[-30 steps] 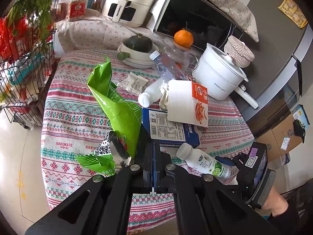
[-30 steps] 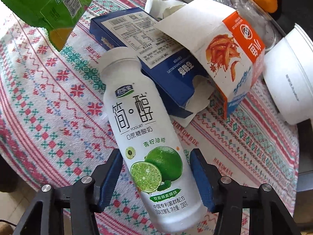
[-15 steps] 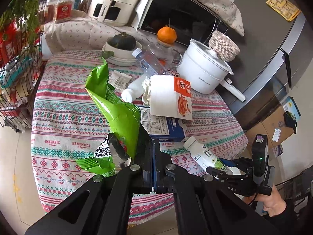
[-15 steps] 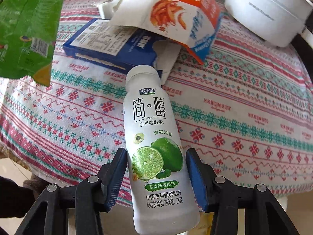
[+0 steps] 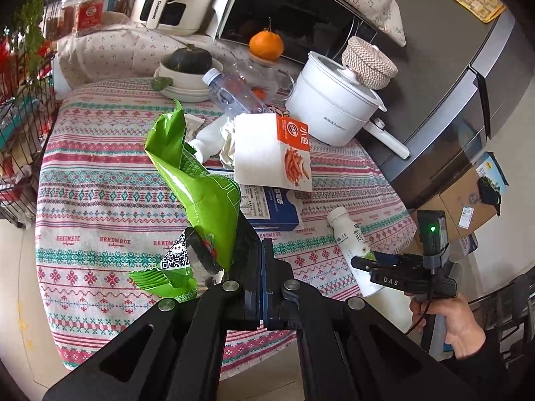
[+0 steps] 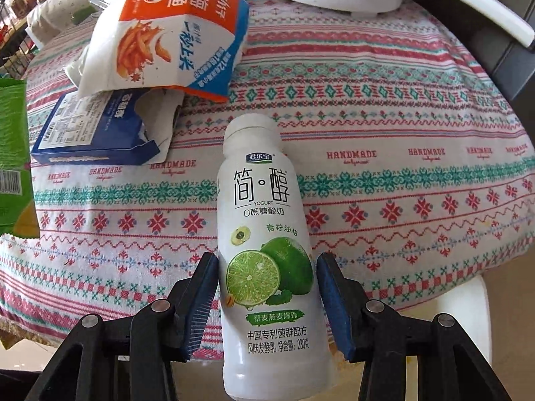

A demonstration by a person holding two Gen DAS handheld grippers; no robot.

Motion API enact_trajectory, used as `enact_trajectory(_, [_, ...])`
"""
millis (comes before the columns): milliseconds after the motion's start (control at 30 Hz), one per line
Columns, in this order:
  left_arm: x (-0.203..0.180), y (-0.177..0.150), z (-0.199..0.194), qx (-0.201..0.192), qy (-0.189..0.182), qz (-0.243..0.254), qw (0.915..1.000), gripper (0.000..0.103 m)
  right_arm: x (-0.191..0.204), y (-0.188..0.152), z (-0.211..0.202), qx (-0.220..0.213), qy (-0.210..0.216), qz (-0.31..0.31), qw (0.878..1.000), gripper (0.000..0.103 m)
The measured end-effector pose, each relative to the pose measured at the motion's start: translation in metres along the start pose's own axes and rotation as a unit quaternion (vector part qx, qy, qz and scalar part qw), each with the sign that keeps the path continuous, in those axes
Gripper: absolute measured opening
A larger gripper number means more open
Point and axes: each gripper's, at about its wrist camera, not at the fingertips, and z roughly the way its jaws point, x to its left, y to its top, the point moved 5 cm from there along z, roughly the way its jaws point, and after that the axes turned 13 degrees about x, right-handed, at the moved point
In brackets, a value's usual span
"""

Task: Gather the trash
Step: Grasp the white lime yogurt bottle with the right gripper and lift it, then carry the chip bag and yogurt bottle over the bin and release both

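1. The round table (image 5: 100,200) is covered by a patterned cloth printed in red and teal bands.
2. A white electric pot (image 5: 334,103) is placed at the far edge of the table, beside a dark microwave (image 5: 301,10).
3. A green snack bag (image 5: 200,193) is seen raised above the cloth. It is clamped at its lower end by the left gripper (image 5: 261,250), whose jaws are pressed fully together on the foil.
4. An orange-and-white snack bag (image 6: 160,36) is laid across a blue carton (image 6: 90,130) near the middle of the table.
5. A clear plastic bottle (image 5: 230,90) is laid on its side behind these items.
6. A white yogurt bottle (image 6: 264,234) with a lime label is held between the pads of the right gripper (image 6: 267,300). The bottle is clamped at its lower body, with its cap end pointed toward the table's centre and its base past the table edge.
7. The right gripper's handle is gripped by a hand (image 5: 454,320).
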Motion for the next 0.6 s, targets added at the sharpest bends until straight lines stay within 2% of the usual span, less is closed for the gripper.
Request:
enact_trajectory(133, [-0.002, 0.001, 0.005, 0.007, 0.002, 0.004, 1.0, 0.0, 0.005, 0.01, 0.009, 0.01, 0.006, 0.0, 1.0, 0.054])
enact_trajectory(267, [-0.009, 0.0, 0.006, 0.011, 0.003, 0.02, 0.9997, 0.0, 0.008, 0.013, 0.029, 0.046, 0.012, 0.001, 0.999, 0.053])
enact_trajectory(333, [-0.014, 0.001, 0.007, 0.011, 0.003, 0.025, 0.9996, 0.0, 0.01, 0.016, 0.025, 0.033, 0.009, -0.001, 0.999, 0.052])
enact_trajectory(433, [-0.022, 0.001, 0.003, 0.007, -0.007, 0.031, 0.9995, 0.0, 0.01, 0.018, 0.008, 0.018, 0.049, 0.011, 0.999, 0.052])
enact_trajectory(600, [-0.049, -0.001, -0.003, 0.0, -0.027, 0.056, 0.9981, 0.0, -0.002, 0.001, -0.042, -0.026, 0.069, 0.022, 0.997, 0.052])
